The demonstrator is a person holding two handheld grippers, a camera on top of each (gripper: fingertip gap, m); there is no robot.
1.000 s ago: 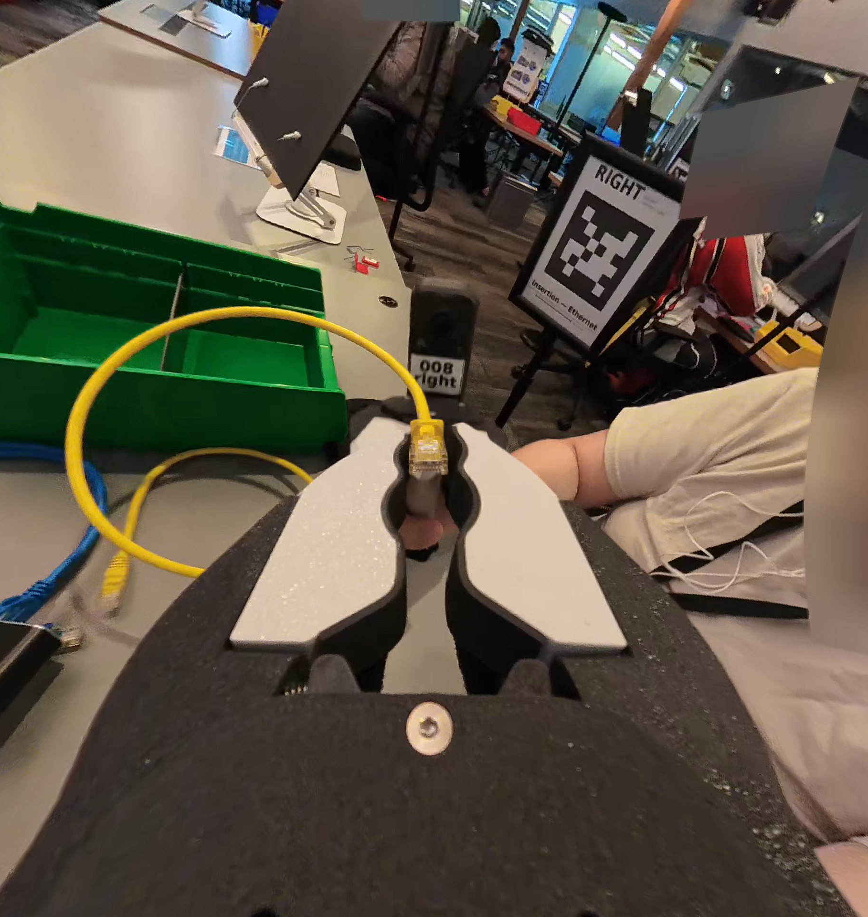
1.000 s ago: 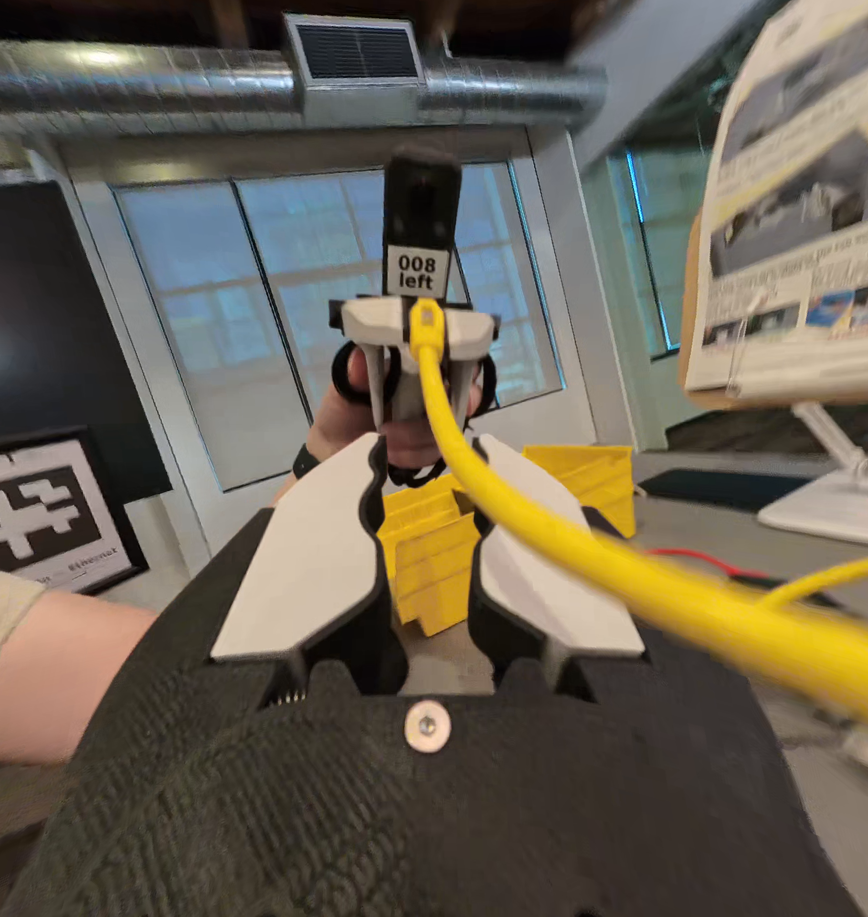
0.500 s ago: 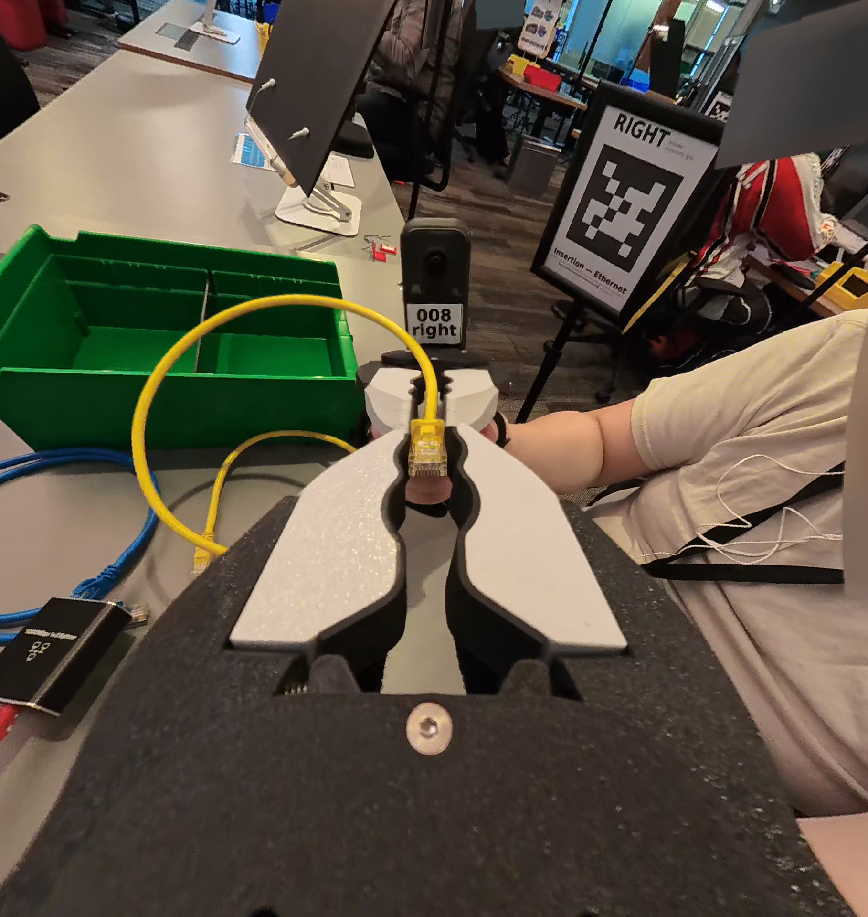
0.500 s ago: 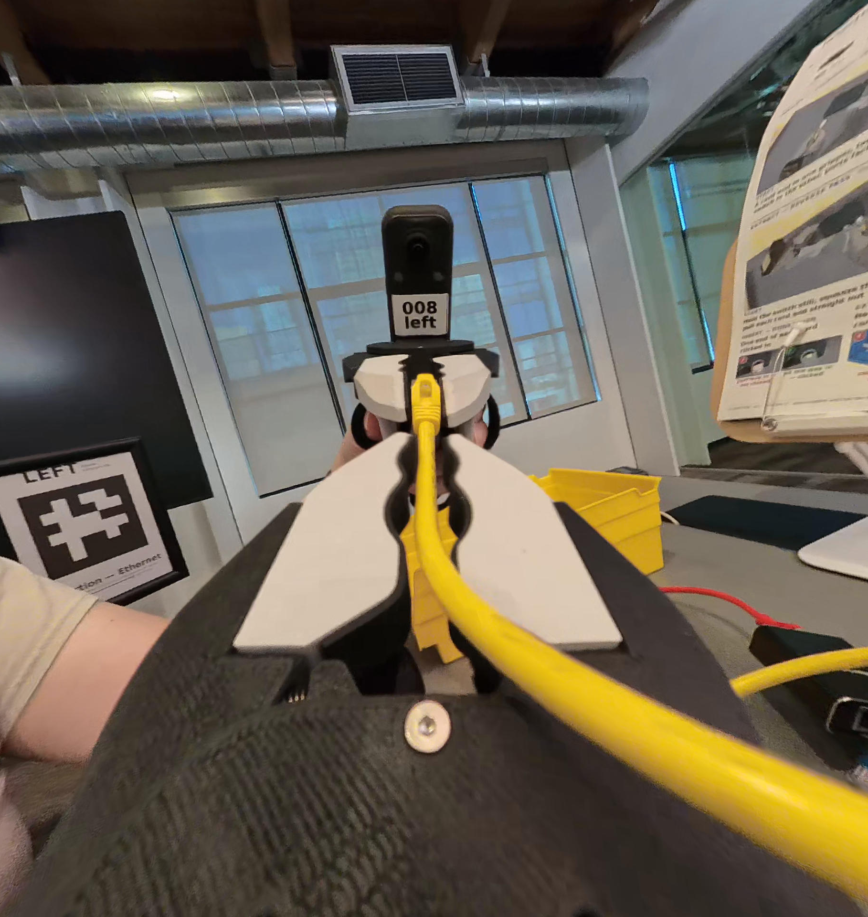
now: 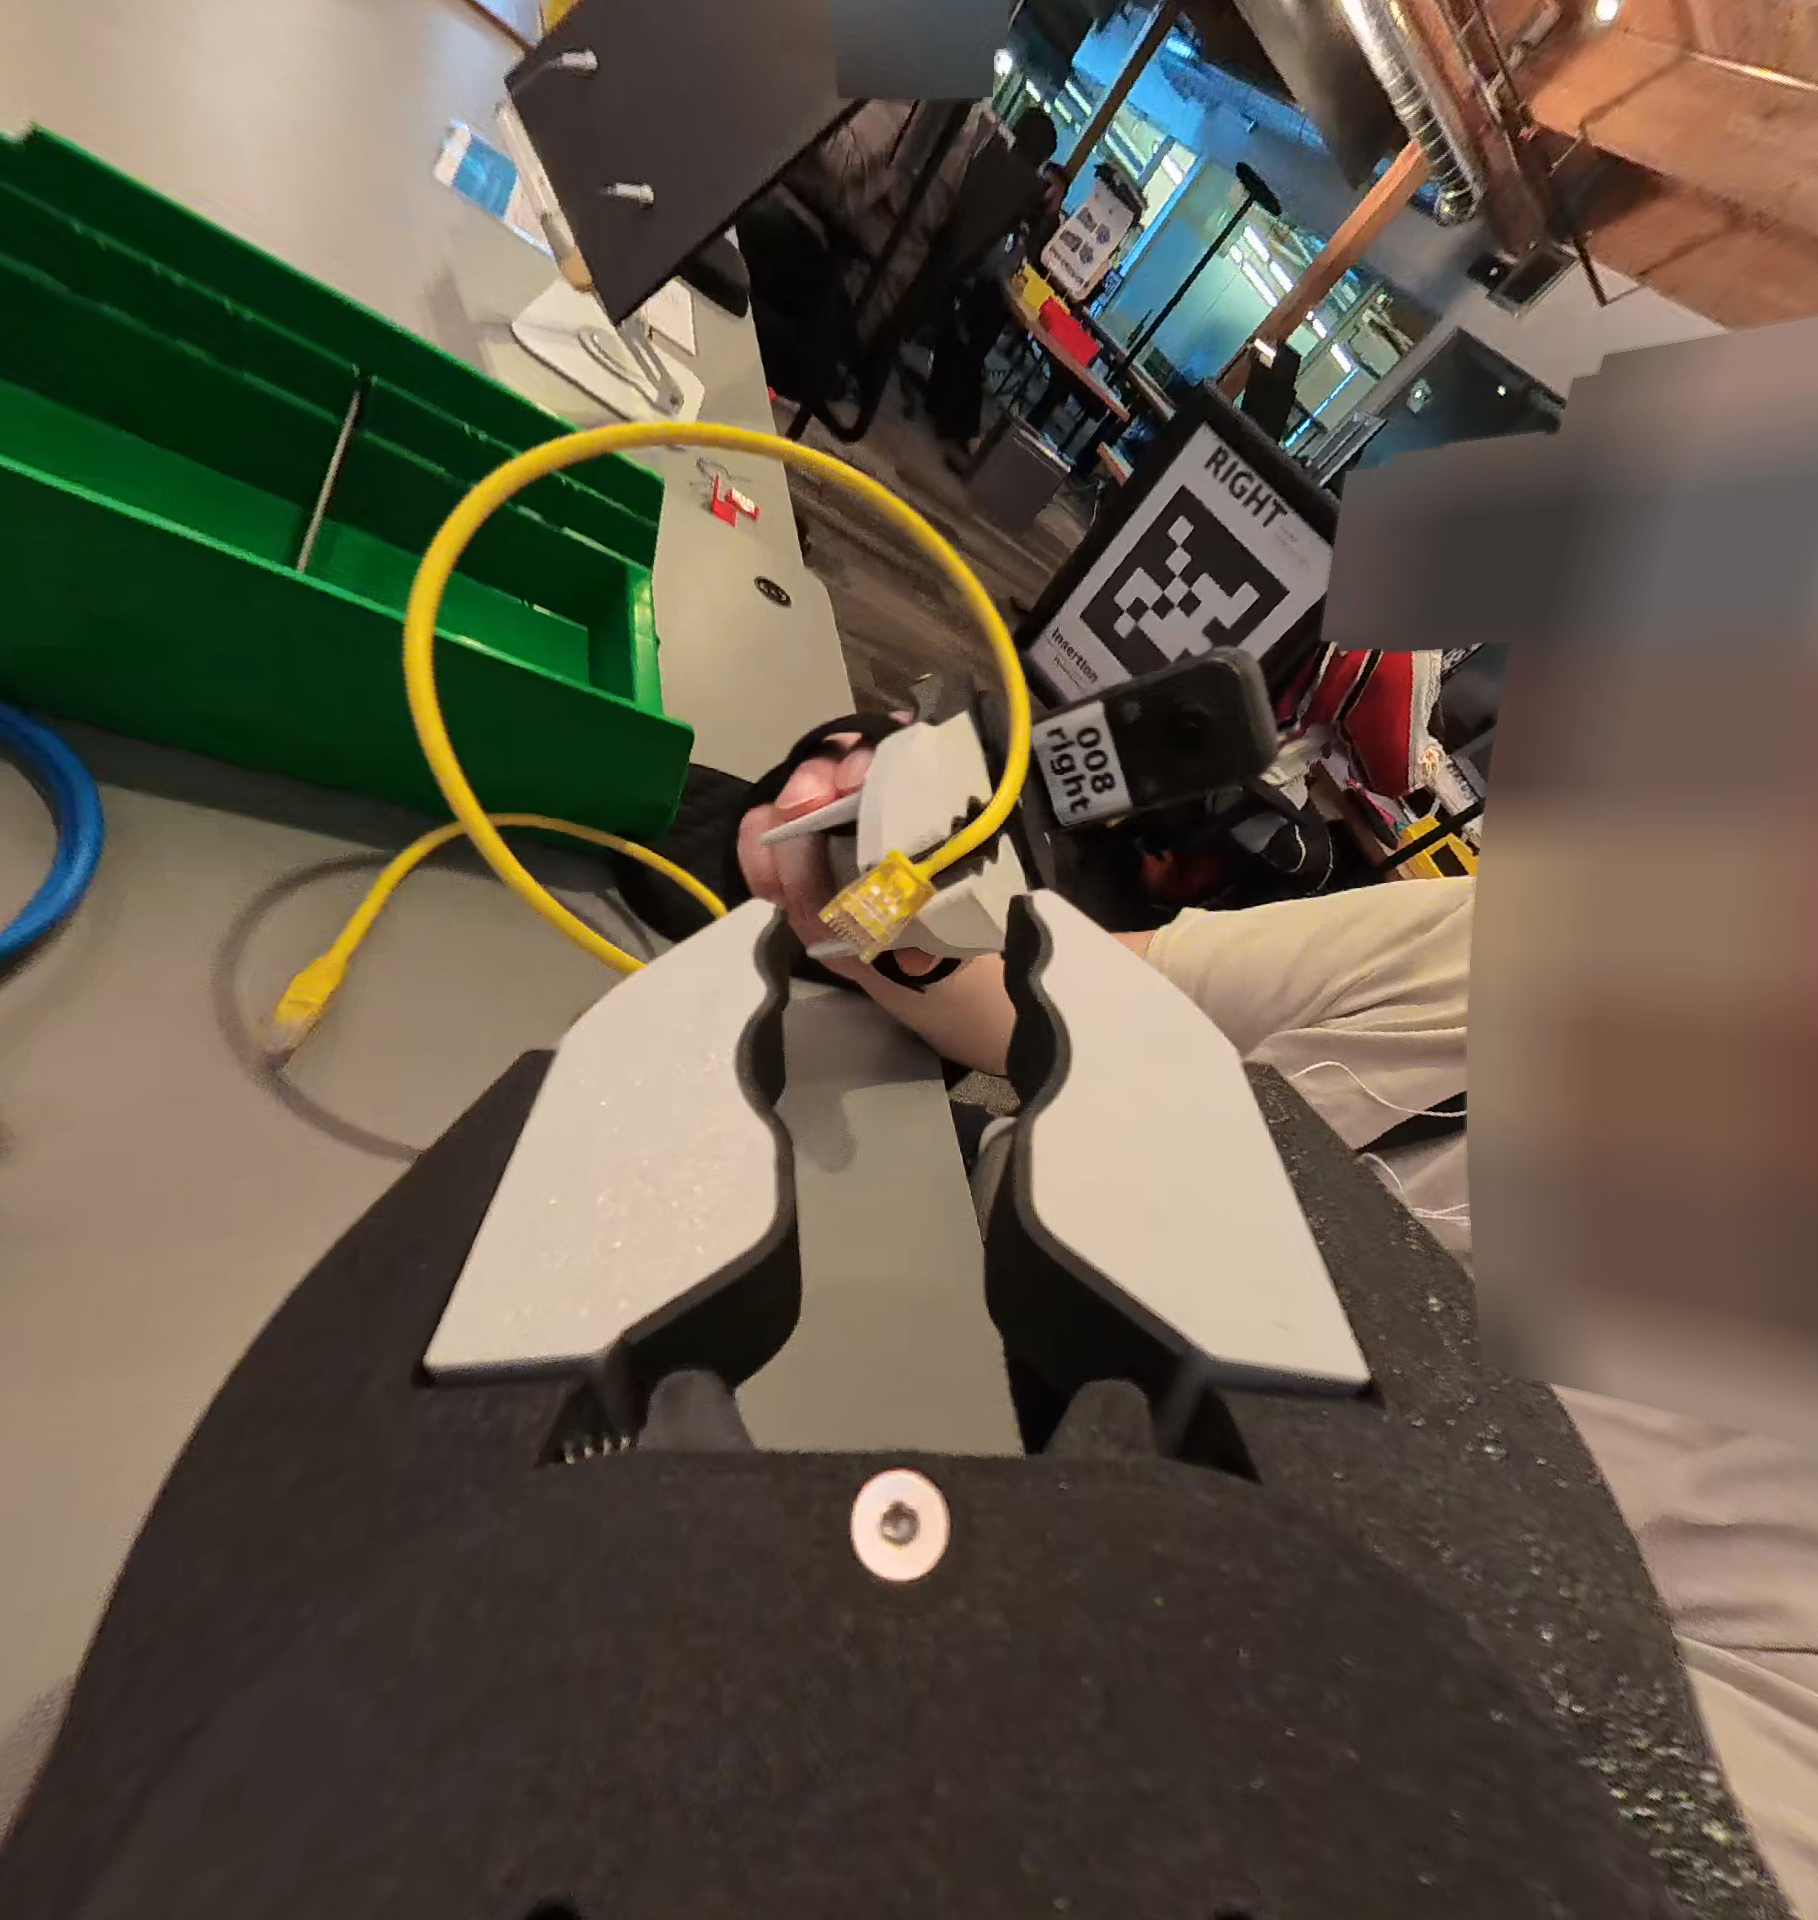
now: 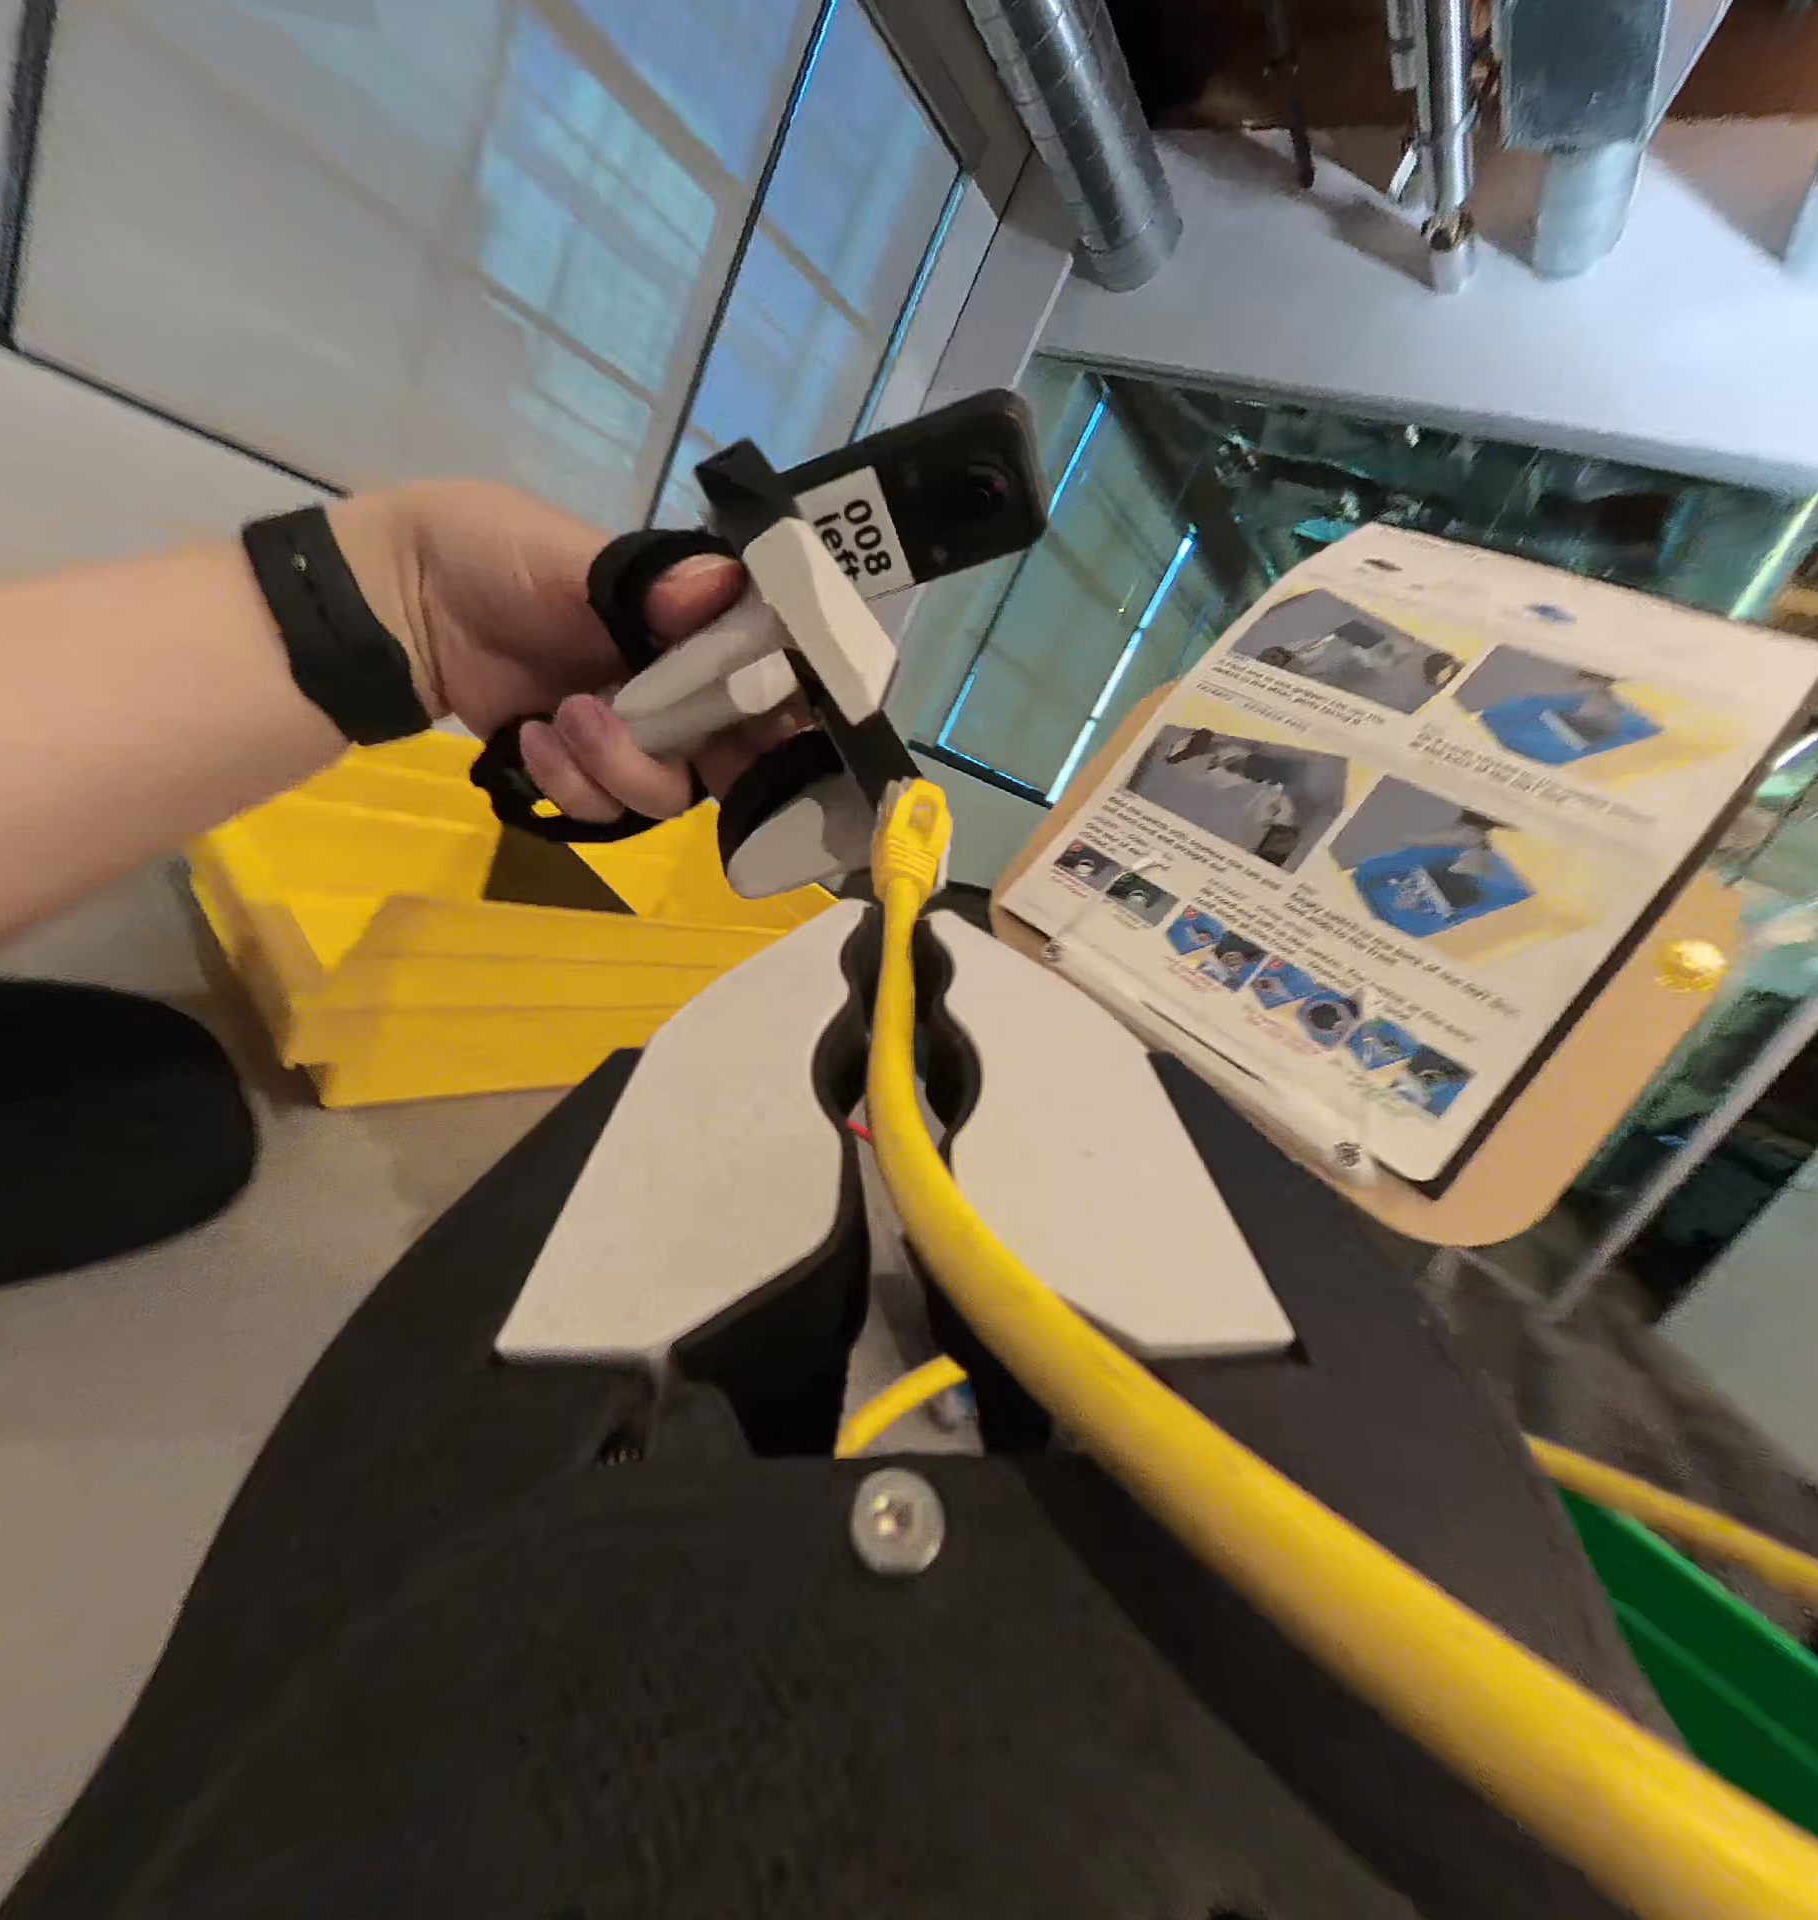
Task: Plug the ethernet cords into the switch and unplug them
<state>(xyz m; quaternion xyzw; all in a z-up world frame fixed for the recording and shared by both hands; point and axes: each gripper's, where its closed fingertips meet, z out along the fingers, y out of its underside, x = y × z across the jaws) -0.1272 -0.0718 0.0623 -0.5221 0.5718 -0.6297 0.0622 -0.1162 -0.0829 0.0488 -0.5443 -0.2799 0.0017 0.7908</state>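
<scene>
The right hand-held gripper (image 6: 892,935) is squeezing the yellow cord (image 6: 889,1029) just behind its plug, in the middle of the frame. The left hand-held gripper (image 5: 889,935) is sitting wide open with nothing in it. The cord's other plug (image 5: 302,997) is lying on the table (image 5: 105,1195) at the left.

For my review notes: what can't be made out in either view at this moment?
- The switch: in neither view.
- Yellow cord: its far run leaves the right wrist view's bottom-right edge.
- Blue cord: cut off by the left wrist view's left edge.
- Green bin: its left part lies outside the left wrist view.
- Instruction sheet: motion-blurred.
</scene>
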